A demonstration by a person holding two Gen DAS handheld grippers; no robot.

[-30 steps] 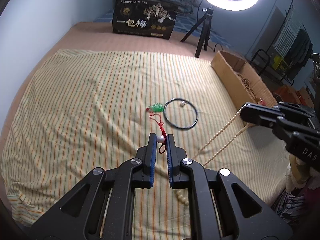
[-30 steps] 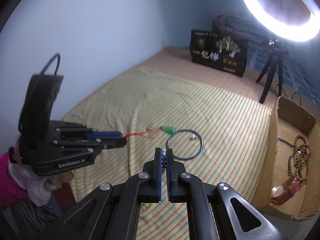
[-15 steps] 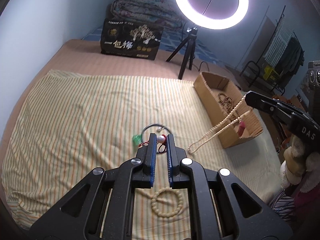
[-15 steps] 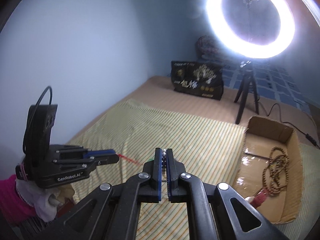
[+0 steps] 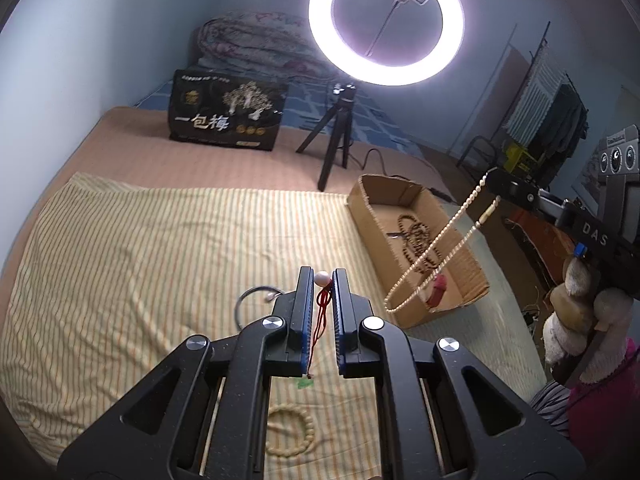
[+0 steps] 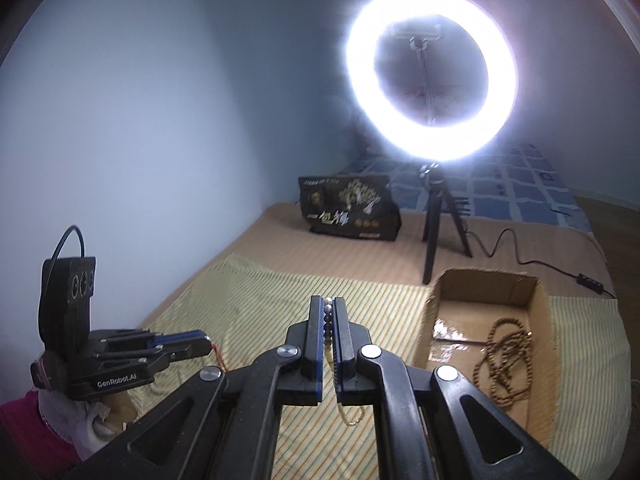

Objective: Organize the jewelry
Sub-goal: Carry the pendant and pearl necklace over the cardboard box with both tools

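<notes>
Now the long cream bead necklace (image 5: 436, 258) is being gripped by the closed right tongs (image 6: 329, 308), hanging lengthwise over the open cardboard box (image 5: 366, 216); the left tongs (image 5: 321, 278), farther off, are pinching a red-corded pendant (image 5: 322, 279).

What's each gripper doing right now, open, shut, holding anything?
Left gripper: shut on the red cord pendant, white bead at the tips.
Right gripper: shut on the cream bead necklace, which hangs over the cardboard box.

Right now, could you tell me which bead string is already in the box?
The brown beads, coiled inside the box. The cream necklace hangs from the right gripper; the cream bracelet lies on the cloth.
</notes>
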